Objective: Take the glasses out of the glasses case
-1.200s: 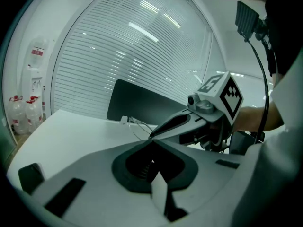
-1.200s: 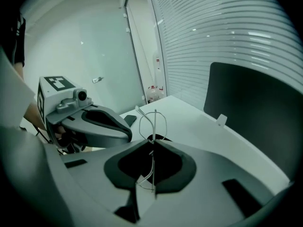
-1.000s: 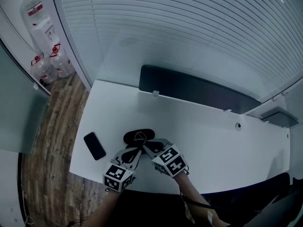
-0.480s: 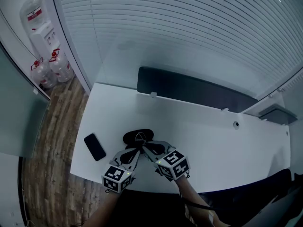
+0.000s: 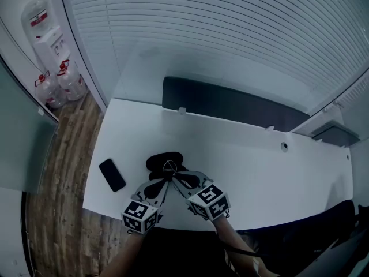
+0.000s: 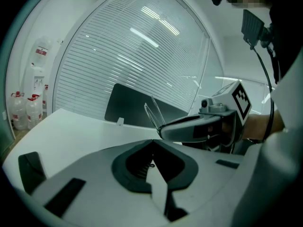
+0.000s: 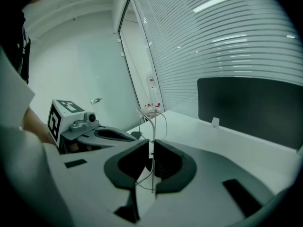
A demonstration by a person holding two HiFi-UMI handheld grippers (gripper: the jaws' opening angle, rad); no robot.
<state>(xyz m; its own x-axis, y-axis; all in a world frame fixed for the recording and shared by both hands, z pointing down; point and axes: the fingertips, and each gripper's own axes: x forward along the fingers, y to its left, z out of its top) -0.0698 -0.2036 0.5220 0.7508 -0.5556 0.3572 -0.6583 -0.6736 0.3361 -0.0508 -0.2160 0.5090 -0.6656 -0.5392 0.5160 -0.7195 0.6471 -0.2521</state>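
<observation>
The right claw (image 7: pixel 151 143) was closed on the thin wire frame of the glasses (image 7: pixel 154 126), which ran down between its dark pads and rose above the tips. From the left gripper view, two slim clear arms of the glasses (image 6: pixel 152 113) were seen sticking up from the tip of the right claw (image 6: pixel 163 128). The left claw (image 6: pixel 152 142) was seen with its jaws brought together at the tip, and nothing could be made out between them. In the head view, the two claws were angled toward each other, the left claw (image 5: pixel 166 179) and the right claw (image 5: pixel 175 177) almost meeting, with the glasses (image 5: pixel 168 167) raised at their tips. The dark glasses case (image 5: pixel 164 158) was seen on the white bench (image 5: pixel 259 172) just beyond the tips, partly covered by them. A black phone (image 5: pixel 112 175) lay flat to the left of the case, apart from it. A dark panel (image 5: pixel 230 105) stood along the far edge of the bench.
</observation>
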